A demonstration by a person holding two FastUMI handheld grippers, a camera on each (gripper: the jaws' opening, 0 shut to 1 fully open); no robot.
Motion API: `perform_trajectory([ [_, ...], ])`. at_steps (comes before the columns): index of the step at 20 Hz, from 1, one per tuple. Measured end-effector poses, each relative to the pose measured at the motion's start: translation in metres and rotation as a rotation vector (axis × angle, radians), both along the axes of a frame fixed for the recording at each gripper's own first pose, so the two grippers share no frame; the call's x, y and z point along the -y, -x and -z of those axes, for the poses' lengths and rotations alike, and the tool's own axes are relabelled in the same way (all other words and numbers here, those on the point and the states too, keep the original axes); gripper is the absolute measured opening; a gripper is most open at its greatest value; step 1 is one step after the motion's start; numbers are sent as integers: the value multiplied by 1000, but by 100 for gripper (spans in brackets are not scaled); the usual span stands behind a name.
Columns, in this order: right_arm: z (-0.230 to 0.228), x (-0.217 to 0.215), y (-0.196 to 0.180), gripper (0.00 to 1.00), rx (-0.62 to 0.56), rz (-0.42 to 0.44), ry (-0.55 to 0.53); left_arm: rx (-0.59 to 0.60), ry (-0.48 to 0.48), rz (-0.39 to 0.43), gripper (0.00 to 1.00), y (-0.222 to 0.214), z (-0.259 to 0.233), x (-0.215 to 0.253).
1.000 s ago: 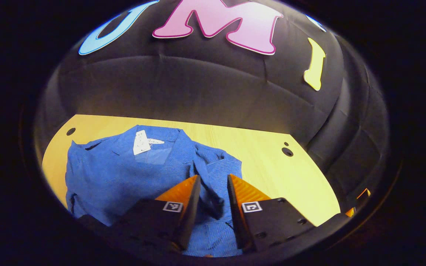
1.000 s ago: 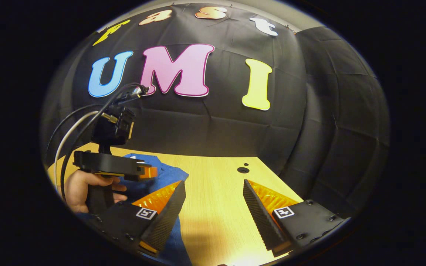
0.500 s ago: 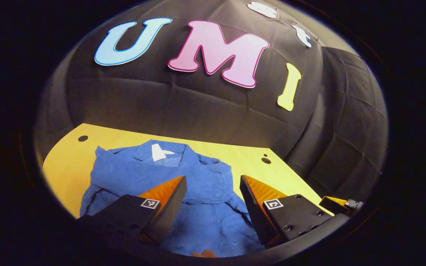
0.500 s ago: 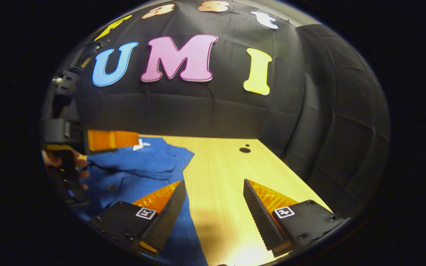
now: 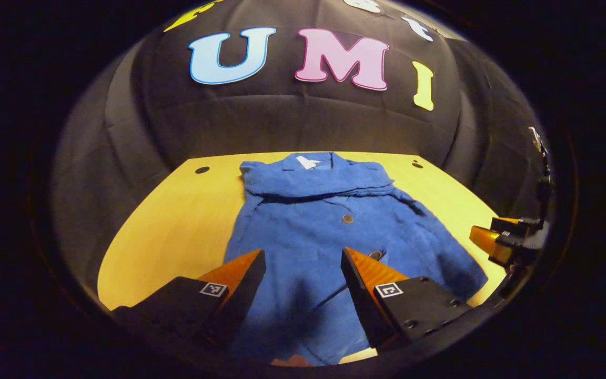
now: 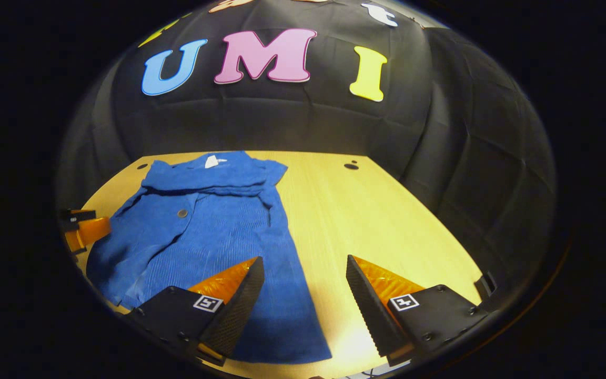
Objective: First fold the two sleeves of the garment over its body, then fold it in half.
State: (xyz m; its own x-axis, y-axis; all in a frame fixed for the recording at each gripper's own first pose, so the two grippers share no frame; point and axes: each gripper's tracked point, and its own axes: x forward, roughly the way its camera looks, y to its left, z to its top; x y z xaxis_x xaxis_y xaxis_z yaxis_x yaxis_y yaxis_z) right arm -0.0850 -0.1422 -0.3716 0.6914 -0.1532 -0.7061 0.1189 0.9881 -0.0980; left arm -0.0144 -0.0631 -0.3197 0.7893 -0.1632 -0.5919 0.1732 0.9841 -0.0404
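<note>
- We see the blue garment [image 5: 334, 231] flat on the worktop [image 5: 177, 221], its white neck label [image 5: 305, 162] too small to read.
- Left gripper [image 5: 303, 263] and right gripper [image 6: 303, 268] hover with jaws apart, empty.

Left tool [image 5: 303, 263], 2 wedge-shaped fingers on black blocks w/ small screws, 1 square b/w marker tag per block, right tool [image 6: 303, 271] same build, ridged sawtooth inner faces on fingers, screws along block edges
</note>
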Motion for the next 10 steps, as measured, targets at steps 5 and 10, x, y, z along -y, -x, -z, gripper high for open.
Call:
perform_trajectory([
  [5,19,-4,33,100,-86,28,21,-115,-50,-77,85,54,36,-47],
  [10,34,1,55,100,-150,83,19,-224,-4,-124,85,78,64,-58],
])
